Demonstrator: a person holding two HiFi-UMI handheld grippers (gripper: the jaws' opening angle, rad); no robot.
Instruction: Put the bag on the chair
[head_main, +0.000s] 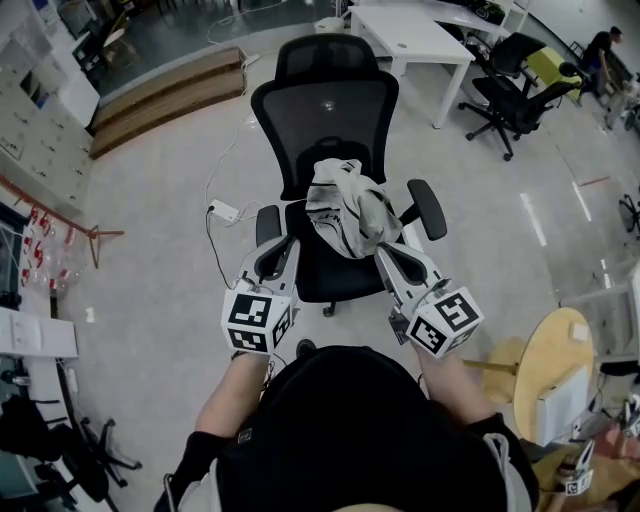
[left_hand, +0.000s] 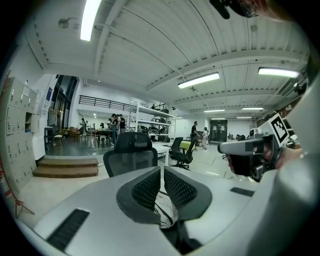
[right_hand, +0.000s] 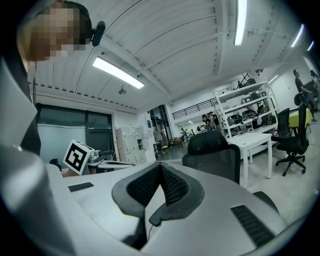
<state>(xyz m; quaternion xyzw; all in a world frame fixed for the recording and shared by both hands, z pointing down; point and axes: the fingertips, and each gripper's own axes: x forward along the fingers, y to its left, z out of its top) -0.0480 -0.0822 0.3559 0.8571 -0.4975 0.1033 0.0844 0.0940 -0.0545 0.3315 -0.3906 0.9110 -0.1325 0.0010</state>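
- Bag (head_main: 345, 205) – pale grey cloth, crumpled – sits on the seat of the black mesh office chair (head_main: 325, 120), upper part leaning on the lower backrest. It lies toward the right half of the seat.
- L gripper (head_main: 278, 248): near-left of the seat, by the left armrest, tips pointing far toward the backrest. In the left gripper view the jaws are all but together, with only a thin slit between the pads and nothing pinched there. Pale cloth w/ a dark cord shows low down behind the pads; it looks like the bag beyond, not something held.
- R gripper (head_main: 383, 250): near-right of the seat, by the right armrest, tips close to the bag's near edge. From the head view I can't tell if it touches. In the right gripper view the pads meet at the tips, fully closed and empty.
- The two grippers are apart, with the seat's near edge and the bag between them. Neither has hold of the bag.
- Surroundings: white table (head_main: 410, 35) far behind the chair; wooden steps (head_main: 165, 95) far left; white power strip (head_main: 224, 211) w/ cable on the floor left of the chair; round wooden table (head_main: 555, 370) near right; more black chairs (head_main: 510, 100) far right.
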